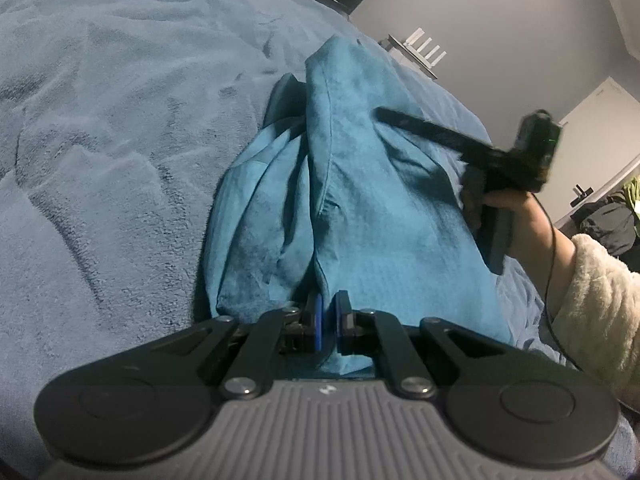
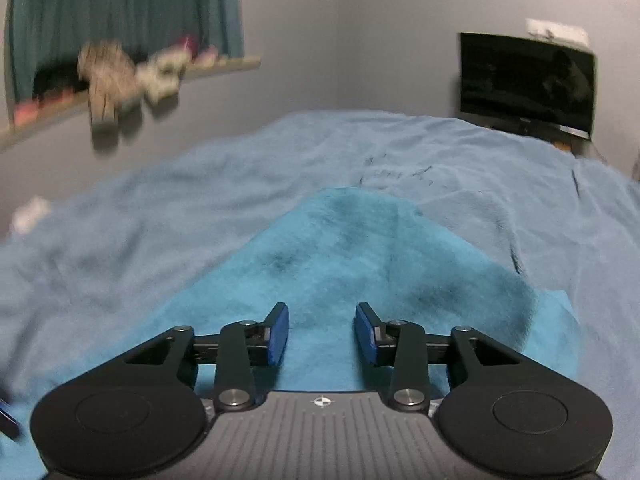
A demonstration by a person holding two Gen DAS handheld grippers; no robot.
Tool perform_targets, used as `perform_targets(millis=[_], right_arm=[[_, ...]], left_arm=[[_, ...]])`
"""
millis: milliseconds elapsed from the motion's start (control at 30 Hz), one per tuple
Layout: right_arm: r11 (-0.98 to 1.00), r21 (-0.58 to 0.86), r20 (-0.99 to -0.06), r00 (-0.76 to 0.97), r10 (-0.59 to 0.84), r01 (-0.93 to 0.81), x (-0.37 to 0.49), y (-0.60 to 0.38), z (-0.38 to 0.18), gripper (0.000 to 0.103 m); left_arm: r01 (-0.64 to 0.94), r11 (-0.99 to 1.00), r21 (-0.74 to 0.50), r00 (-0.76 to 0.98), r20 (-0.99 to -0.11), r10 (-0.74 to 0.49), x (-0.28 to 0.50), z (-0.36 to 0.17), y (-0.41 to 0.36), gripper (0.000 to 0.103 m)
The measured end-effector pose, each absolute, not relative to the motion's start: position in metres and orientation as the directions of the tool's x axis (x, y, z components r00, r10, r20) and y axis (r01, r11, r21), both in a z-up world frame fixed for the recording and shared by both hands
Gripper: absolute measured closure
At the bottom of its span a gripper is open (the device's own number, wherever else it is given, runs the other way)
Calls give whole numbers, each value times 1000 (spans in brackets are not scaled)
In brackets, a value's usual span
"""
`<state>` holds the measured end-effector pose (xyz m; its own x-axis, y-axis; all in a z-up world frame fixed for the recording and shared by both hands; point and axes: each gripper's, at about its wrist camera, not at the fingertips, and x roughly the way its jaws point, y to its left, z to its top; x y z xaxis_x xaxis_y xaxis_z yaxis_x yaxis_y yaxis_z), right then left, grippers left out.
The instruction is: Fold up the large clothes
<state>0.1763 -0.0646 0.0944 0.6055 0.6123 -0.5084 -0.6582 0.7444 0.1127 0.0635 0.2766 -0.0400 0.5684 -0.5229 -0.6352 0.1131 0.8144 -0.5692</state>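
Clearly, from my left wrist view, my left gripper [image 1: 328,320] is pinched tight on the near edge of the teal garment [image 1: 344,184]; the cloth rises from the jaws as a bunched ridge and runs away from me across the blue-grey blanket [image 1: 100,120] on the bed; its long axis points straight ahead, toward the far narrow end; it looks soft, fleecy and limp, light enough to lift by an edge yet sure to sag and fold on itself, so I judge a hem or corner the best hold, not the middle; my right hand [image 1: 500,204] hovers at the garment's right side with its own tool; from my right wrist view, my right gripper [image 2: 322,330] stands part open, jaws apart with nothing between them, above the same teal garment [image 2: 360,248], which spreads flatter here and tapers toward the far side of the bed; a dark monitor [image 2: 524,80] stands beyond by the wall.
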Motion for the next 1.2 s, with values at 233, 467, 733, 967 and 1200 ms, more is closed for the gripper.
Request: perform_targets(millis=[233, 467, 733, 967, 1200], right_arm=[[806, 303, -450, 669, 592, -509, 195, -184, 113, 21], [668, 676, -499, 473, 726, -312, 243, -250, 56, 16], [409, 891, -346, 288, 893, -198, 266, -230, -27, 0], [486, 819, -372, 362, 855, -306, 260, -214, 7, 37], [594, 714, -439, 425, 792, -370, 283, -291, 84, 39]], left_arm=[[115, 819, -561, 561, -644, -520, 66, -40, 277, 102], [98, 825, -557, 552, -659, -511, 71, -43, 275, 101], [72, 816, -573, 523, -675, -520, 82, -55, 275, 100], [74, 833, -548, 507, -699, -505, 97, -62, 261, 101], [233, 869, -437, 516, -702, -491, 155, -68, 171, 101]])
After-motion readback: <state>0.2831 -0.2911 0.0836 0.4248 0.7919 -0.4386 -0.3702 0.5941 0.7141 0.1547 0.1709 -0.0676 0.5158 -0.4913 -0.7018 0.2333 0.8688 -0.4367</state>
